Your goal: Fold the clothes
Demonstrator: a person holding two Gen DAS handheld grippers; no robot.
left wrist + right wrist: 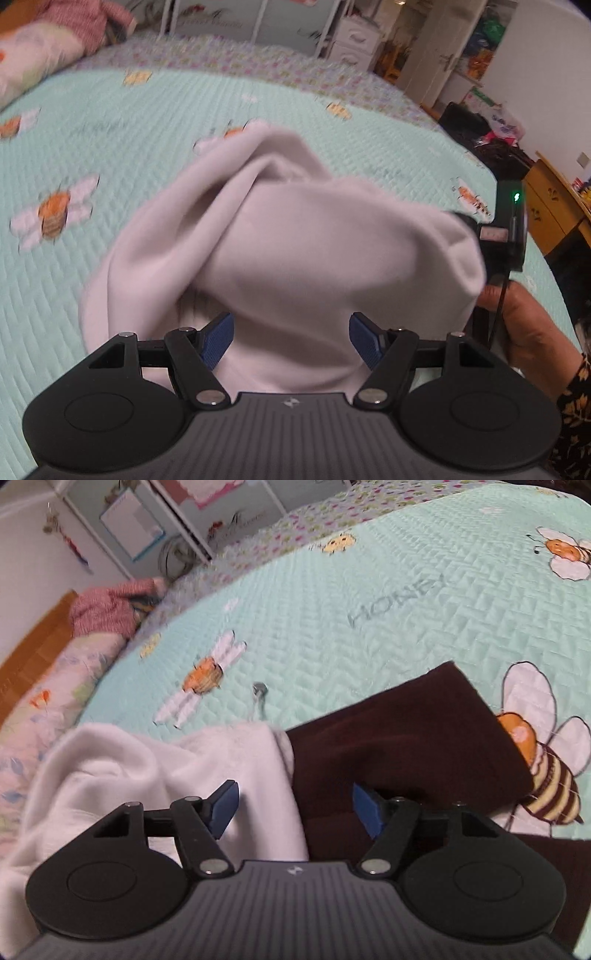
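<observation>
A pale white garment (pixel 295 229) lies bunched in a raised heap on the mint bee-print quilt (pixel 110 147). My left gripper (pixel 293 339) hangs over its near part, jaws wide, blue pads on either side of the cloth without pinching it. A hand (pixel 524 325) holds the right gripper's black body (pixel 506 229) against the heap's right edge. In the right wrist view my right gripper (pixel 295 810) stands open over the seam where the white garment (pixel 110 768) meets a dark maroon garment (pixel 406 738). Neither pad presses on cloth.
A small metal piece on a cord (pixel 260 688) lies on the quilt (pixel 369 609) just beyond the white garment. A floral pillow (pixel 55 686) and a red checked cloth (pixel 107 609) sit at the bed's head. A wooden cabinet (pixel 550 206) stands beside the bed.
</observation>
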